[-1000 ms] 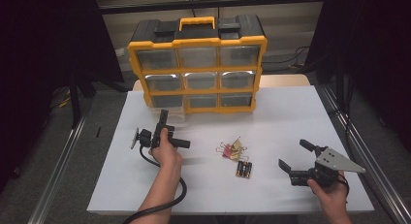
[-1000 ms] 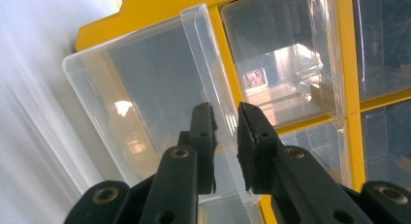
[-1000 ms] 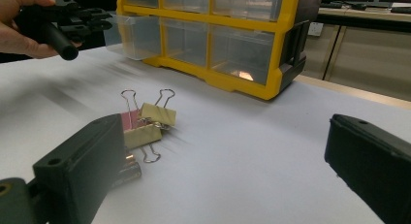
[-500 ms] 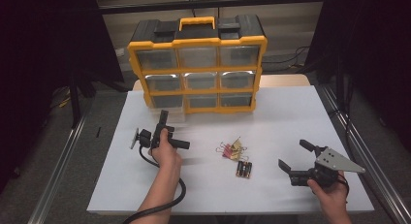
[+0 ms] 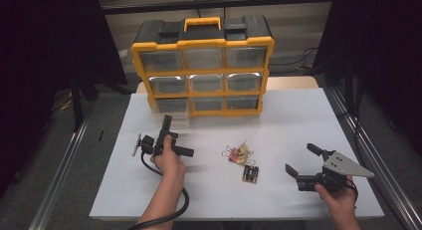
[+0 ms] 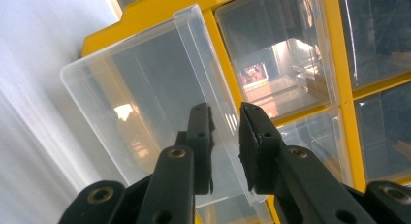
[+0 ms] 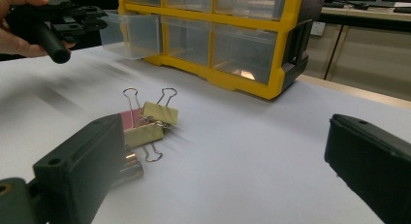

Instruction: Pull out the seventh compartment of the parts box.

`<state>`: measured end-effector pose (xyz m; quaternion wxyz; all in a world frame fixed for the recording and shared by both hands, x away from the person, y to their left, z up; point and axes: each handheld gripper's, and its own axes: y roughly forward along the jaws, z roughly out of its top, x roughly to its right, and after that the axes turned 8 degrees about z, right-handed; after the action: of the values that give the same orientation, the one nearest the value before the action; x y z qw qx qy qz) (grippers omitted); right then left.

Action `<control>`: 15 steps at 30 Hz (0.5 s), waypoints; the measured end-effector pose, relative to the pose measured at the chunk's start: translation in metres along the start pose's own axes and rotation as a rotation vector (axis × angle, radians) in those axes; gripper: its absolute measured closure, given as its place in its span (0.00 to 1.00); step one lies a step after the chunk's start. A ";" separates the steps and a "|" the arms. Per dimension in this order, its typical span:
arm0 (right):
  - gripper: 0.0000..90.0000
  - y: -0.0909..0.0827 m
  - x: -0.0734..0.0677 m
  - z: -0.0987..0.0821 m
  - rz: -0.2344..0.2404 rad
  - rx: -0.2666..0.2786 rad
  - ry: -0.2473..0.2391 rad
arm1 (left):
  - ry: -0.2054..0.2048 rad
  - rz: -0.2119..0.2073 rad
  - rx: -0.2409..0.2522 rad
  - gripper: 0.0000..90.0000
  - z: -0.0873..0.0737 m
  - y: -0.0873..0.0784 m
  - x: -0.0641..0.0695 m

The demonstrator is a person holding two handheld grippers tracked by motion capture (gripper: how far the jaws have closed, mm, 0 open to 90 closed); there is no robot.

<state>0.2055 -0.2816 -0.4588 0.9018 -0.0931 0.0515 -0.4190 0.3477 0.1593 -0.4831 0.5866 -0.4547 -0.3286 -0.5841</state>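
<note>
- The clear plastic drawer (image 6: 145, 112), pulled partway out of the bottom-left slot of the yellow-framed organiser cabinet (image 5: 203, 43), is straddled at its front lip by the left gripper (image 6: 225, 117).
- The jaws, which have just been opening slightly, are seen narrowly parted, with the lip between them; whether the pads press it cannot be told.
- The drawer's sliding axis runs toward the person, in line with the gripper.
- The right gripper (image 5: 301, 160) is held wide open and empty, well apart, beside the binder clips (image 5: 238, 153).
</note>
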 end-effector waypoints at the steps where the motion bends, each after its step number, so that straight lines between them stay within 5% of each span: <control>1: 0.01 0.000 0.000 0.000 -0.002 -0.001 0.000 | 0.000 0.000 0.000 0.83 0.000 0.000 0.000; 10: 0.01 0.000 0.000 0.000 0.003 -0.003 -0.003 | 0.035 0.008 -0.008 0.82 -0.001 -0.004 -0.002; 15: 0.01 0.001 -0.001 0.000 0.006 -0.003 -0.002 | 0.109 0.029 0.004 0.75 0.001 -0.006 -0.001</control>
<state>0.2056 -0.2804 -0.4592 0.9028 -0.0947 0.0517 -0.4163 0.3421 0.1616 -0.4829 0.6128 -0.4258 -0.2910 -0.5987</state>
